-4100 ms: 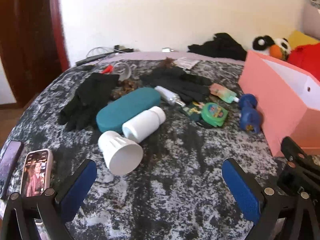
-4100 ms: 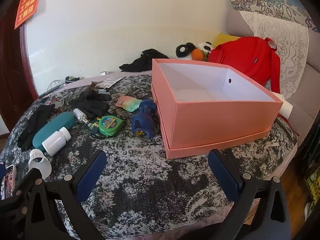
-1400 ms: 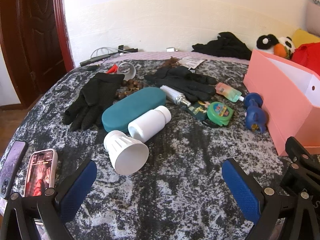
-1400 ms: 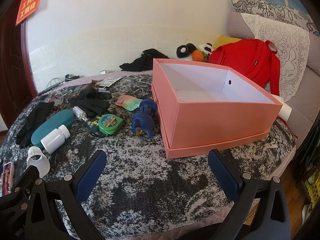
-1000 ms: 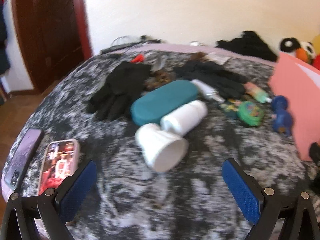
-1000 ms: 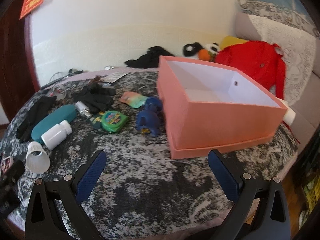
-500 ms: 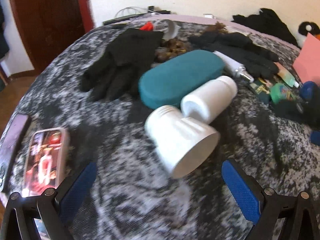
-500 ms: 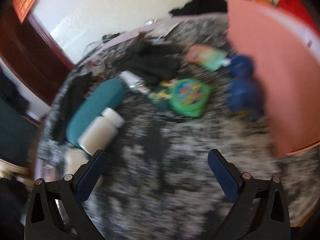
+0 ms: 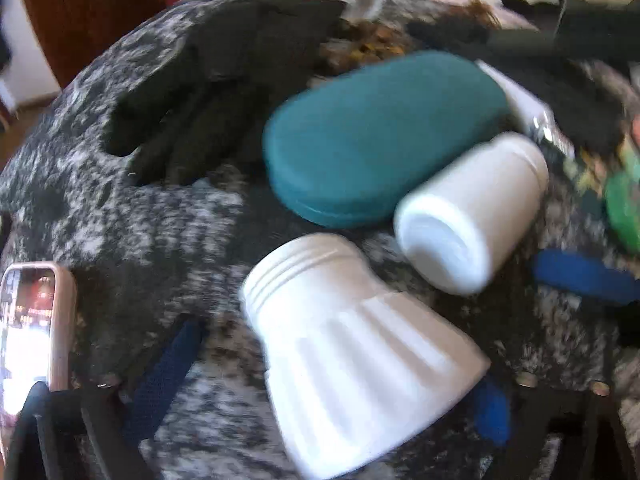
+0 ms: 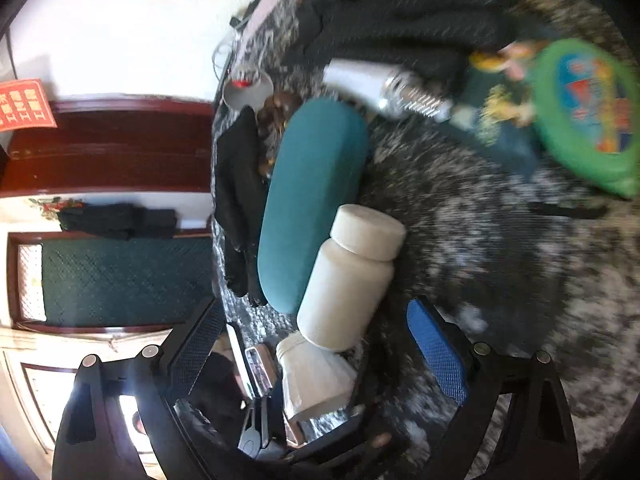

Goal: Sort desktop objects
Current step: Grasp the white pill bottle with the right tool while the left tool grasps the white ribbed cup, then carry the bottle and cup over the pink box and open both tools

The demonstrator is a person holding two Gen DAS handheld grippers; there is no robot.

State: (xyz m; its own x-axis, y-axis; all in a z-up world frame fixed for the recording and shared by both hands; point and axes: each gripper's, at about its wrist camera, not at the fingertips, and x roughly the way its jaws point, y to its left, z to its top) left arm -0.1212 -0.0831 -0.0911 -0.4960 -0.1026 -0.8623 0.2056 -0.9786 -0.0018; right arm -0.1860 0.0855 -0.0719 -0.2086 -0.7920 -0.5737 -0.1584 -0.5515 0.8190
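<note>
Both tongs released, jaws just been closing: left gripper point(image 9: 332, 396) straddles white cup point(image 9: 352, 356), right gripper point(image 10: 316, 336) straddles white bottle point(image 10: 348, 276) beside teal case point(image 10: 312, 196). Prob light, stiff, slick plastic; grip mid-body

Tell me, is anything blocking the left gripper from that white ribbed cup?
Nothing visible. The white ribbed cup lies on its side between the open blue pads of the left gripper, whose jaws have just been closing. The white bottle sits just behind.
</note>
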